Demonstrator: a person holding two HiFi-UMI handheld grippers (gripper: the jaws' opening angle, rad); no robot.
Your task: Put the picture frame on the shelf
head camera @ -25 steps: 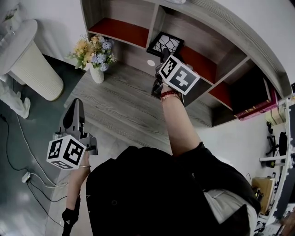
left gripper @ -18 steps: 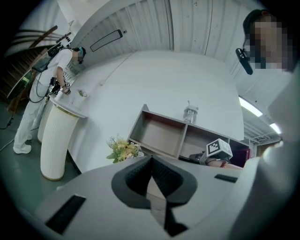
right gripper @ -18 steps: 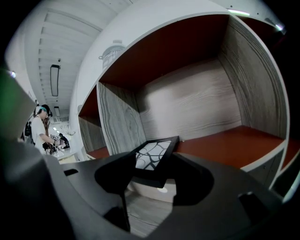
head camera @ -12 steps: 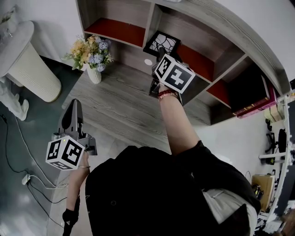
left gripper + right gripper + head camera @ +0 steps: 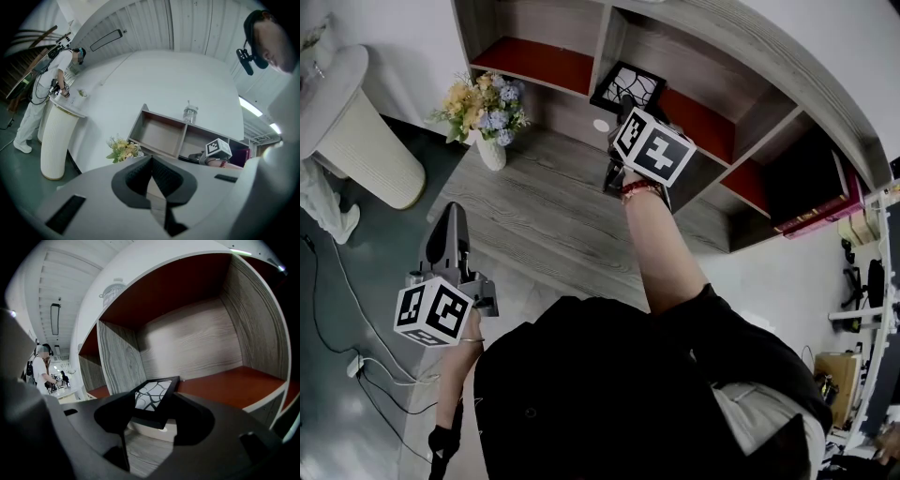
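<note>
There is 1 picture frame (image 5: 152, 397), black with a white pattern of curved black lines. The right gripper (image 5: 152, 420) clamps its near end. The frame tilts at the mouth of a shelf (image 5: 609, 52) compartment, its far end over the red floor; I cannot tell whether it touches. I count 2 grippers: the left gripper (image 5: 151, 176) has its jaws pressed together with nothing between them, held low, well apart from the shelf. On the tabletop (image 5: 544, 202) stands 1 vase of flowers (image 5: 485, 108). 1 bottle (image 5: 190, 114) stands on top of the shelf.
</note>
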